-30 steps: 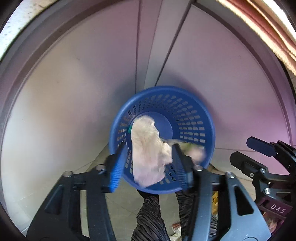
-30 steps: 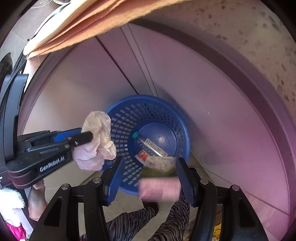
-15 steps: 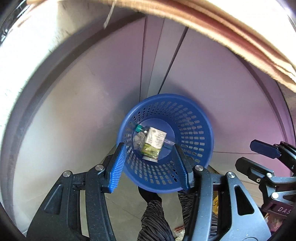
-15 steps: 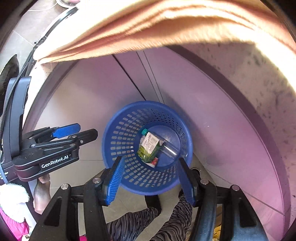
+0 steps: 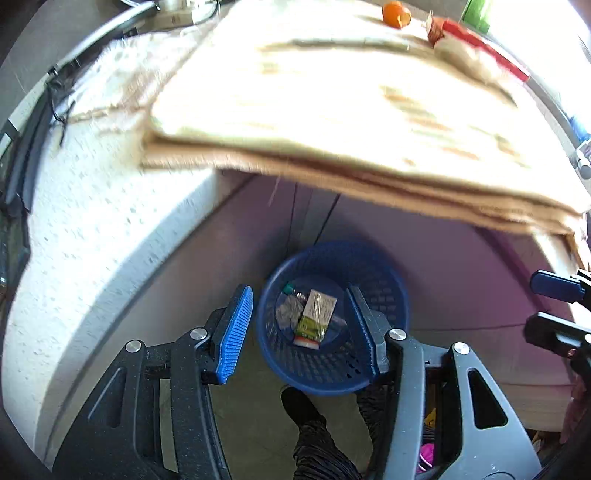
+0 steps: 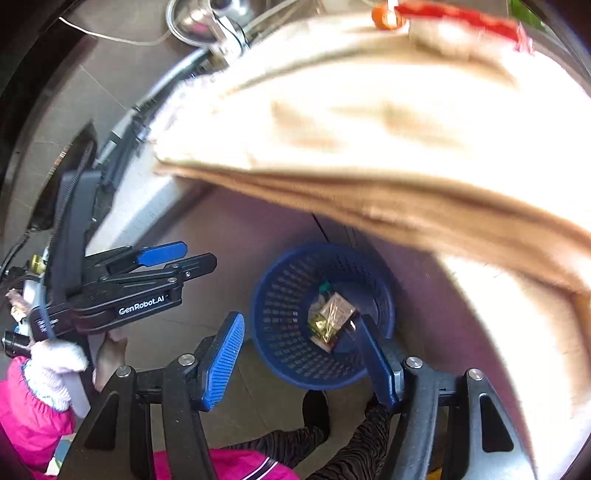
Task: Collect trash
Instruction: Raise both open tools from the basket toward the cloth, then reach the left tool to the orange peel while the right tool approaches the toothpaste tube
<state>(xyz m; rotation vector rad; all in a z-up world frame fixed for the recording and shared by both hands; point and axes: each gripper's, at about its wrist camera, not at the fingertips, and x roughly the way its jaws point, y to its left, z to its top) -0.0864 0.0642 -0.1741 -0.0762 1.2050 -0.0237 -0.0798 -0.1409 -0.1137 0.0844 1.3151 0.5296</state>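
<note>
The right gripper (image 6: 301,354), jaws wide and empty, hangs over the blue basket (image 6: 280,332) — a wrapper (image 6: 330,317) lies inside, the left gripper (image 6: 177,260) left of it.

One blue basket (image 5: 384,273) holds one bottle (image 5: 289,287), one packet (image 5: 316,314) and one crumpled wrapper (image 5: 288,314). Up on the desk (image 5: 92,236): one orange peel (image 5: 396,14), one red wrapper (image 5: 476,40).
</note>
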